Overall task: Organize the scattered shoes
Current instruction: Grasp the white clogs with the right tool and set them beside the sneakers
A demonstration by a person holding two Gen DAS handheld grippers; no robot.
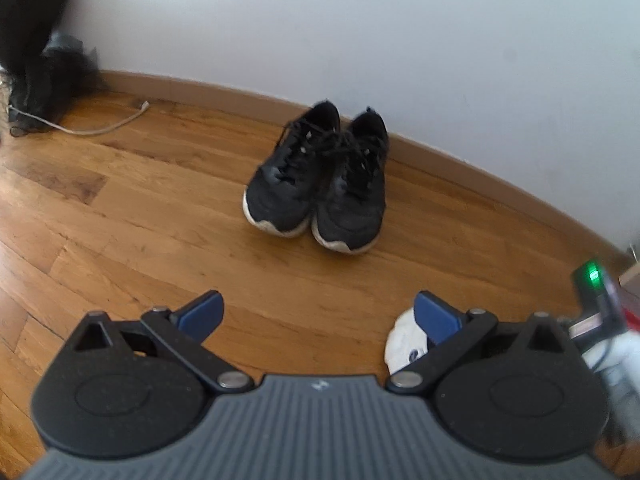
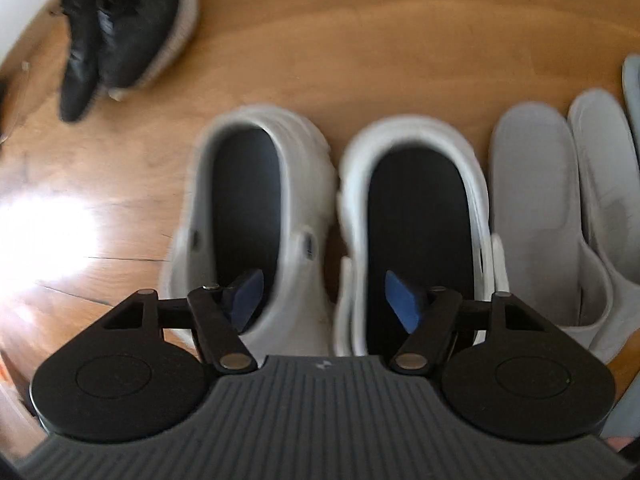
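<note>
A pair of black sneakers [image 1: 316, 184] stands side by side against the baseboard, toes toward me. My left gripper [image 1: 318, 300] hangs open above bare floor, short of them, with nothing between its fingers. A white clog's toe [image 1: 404, 344] peeks out behind its right finger. In the blurred right wrist view my right gripper [image 2: 323, 284] points down over two white clogs, the left one [image 2: 304, 148] and the right one [image 2: 404, 132]. Its jaws are open, one finger over each clog's dark opening, the adjoining sides between them. The black sneakers [image 2: 120, 28] lie at the top left.
Pale grey slippers [image 2: 536, 208] line up right of the clogs. A black bundle [image 1: 36, 60] and a white cable [image 1: 108, 124] lie by the wall at far left. A device with a green light [image 1: 596, 292] shows at the right edge. Sun glare [image 2: 44, 232] marks the wood floor.
</note>
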